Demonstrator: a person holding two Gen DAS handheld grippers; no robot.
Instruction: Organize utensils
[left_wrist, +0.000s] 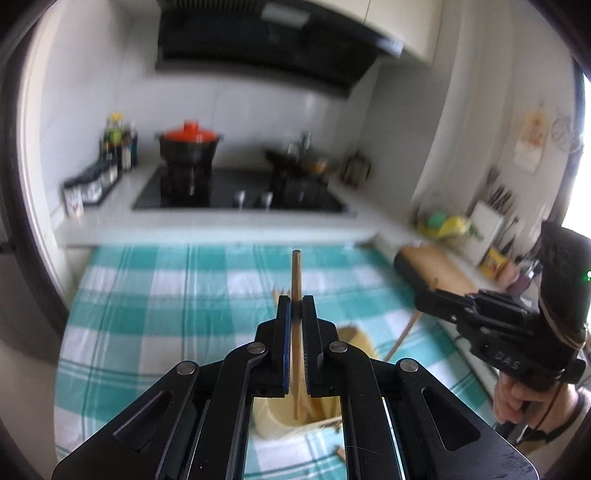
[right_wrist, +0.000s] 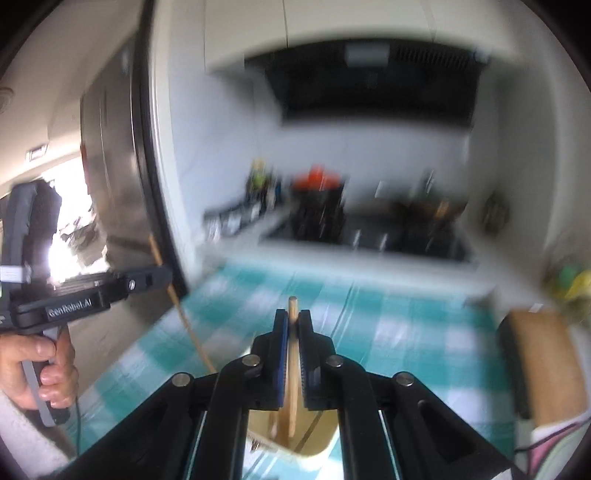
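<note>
My left gripper (left_wrist: 296, 303) is shut on a thin wooden stick-like utensil (left_wrist: 296, 280) that stands upright, its lower end inside a cream utensil holder (left_wrist: 273, 417) on the teal checked cloth (left_wrist: 147, 295). My right gripper (right_wrist: 292, 318) is shut on a flat wooden utensil handle (right_wrist: 291, 354), whose lower end also reaches into the cream holder (right_wrist: 317, 439). The right gripper (left_wrist: 436, 299) shows at the right of the left wrist view, the left gripper (right_wrist: 159, 275) at the left of the right wrist view with its stick (right_wrist: 181, 306).
A stove (left_wrist: 240, 192) with an orange-lidded black pot (left_wrist: 189, 142) and a pan (left_wrist: 291, 158) stands behind the cloth. A wooden board (left_wrist: 436, 269) lies at the right. A spice rack (left_wrist: 92, 181) stands left; a knife block (left_wrist: 487, 225) stands right. A fridge (right_wrist: 118, 166) rises at the left.
</note>
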